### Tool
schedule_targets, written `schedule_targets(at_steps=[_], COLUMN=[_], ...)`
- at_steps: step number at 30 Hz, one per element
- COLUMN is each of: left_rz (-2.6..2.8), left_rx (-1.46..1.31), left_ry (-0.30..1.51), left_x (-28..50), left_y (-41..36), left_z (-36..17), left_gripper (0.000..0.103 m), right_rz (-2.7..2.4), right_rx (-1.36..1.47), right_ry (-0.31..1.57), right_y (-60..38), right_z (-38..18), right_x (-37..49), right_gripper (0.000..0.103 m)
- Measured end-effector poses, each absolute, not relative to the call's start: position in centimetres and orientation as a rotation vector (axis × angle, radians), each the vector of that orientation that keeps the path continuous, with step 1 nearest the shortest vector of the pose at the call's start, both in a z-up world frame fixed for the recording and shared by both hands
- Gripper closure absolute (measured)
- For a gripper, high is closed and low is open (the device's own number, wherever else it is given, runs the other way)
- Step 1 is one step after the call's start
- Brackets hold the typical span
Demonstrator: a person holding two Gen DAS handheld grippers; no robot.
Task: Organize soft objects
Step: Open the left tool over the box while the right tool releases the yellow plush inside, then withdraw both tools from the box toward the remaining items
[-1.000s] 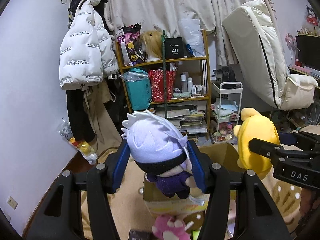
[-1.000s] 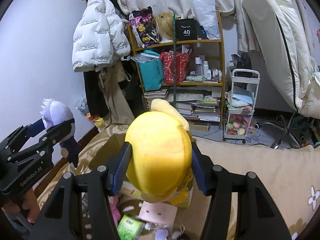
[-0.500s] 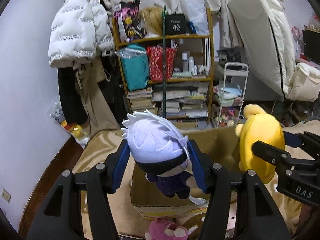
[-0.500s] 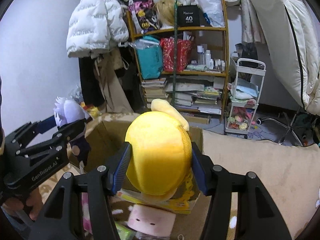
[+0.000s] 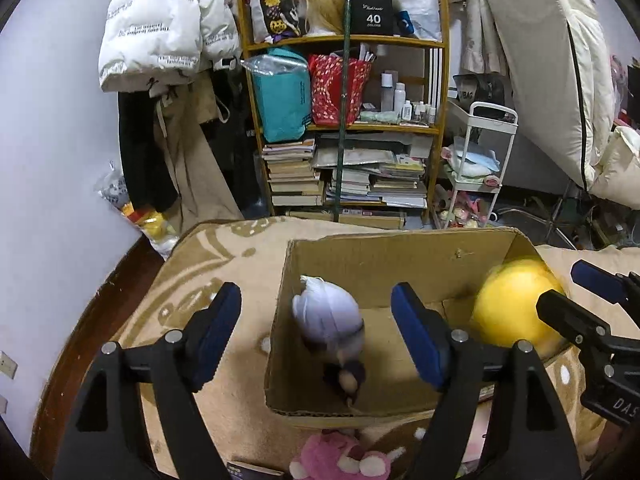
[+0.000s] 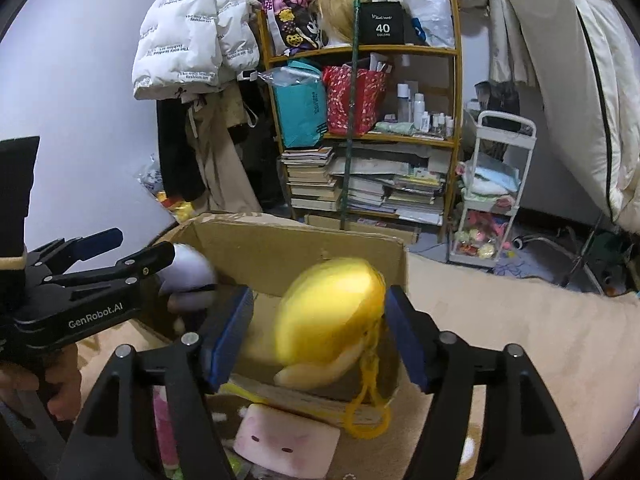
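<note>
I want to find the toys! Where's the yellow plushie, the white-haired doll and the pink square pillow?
yellow plushie [image 6: 332,312]: right wrist view, middle of its round body.
white-haired doll [image 5: 326,314]: left wrist view, top of its head.
pink square pillow [image 6: 286,440]: right wrist view, its face.

Box [image 5: 400,256]: plain brown cardboard, matt, edges rough. White-haired doll [image 5: 328,316] & yellow plush [image 6: 332,312]: soft cloth, fuzzy, yellow one w/ a yarn-like cord. Blanket [image 5: 224,264] under box: beige fleece, napped. Gripper arms: matt black plastic w/ metal screws; pads [image 5: 416,340] blue, ribbed, rubbery. Shelf [image 5: 340,42]: varnished wood. Jacket [image 5: 160,24]: white puffer, slight sheen.
</note>
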State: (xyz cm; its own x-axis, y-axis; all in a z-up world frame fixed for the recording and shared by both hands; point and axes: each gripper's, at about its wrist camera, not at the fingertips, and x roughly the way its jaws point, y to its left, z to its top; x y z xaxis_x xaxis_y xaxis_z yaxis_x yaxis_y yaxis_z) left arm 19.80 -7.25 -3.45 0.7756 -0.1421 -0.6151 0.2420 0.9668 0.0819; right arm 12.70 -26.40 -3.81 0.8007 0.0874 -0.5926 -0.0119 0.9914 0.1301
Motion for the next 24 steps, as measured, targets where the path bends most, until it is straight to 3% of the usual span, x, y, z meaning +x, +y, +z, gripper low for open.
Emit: schedule_targets(at_steps=[6,10,12,24], left_rz=[-0.225,-0.219,-0.207,-0.159], left_rx=[0.158,0.172,0.176,0.15], left_ry=[0.678,0.665,0.663,0.74], left_x=[19.2,18.2,17.7,14.4], left_y=[-6.8,-6.4,-6.0,-1.9], left_z=[-3.0,-2.3,-2.1,-0.7], left_gripper=[0.014,0.014,0.014,0.014], right_rz=[0.069,0.072,0.067,0.034], right_rx=[0.123,0.113,0.105,0.119], right_ry=[0.642,0.637,0.64,0.629], right_y=[-26.2,-25.8,-25.5,-25.5], right_z=[-3.9,-3.6,-3.4,-2.0], right_x=[12.0,11.2,10.6,6.7], right_gripper=[0.014,0.009,0.002,0.001])
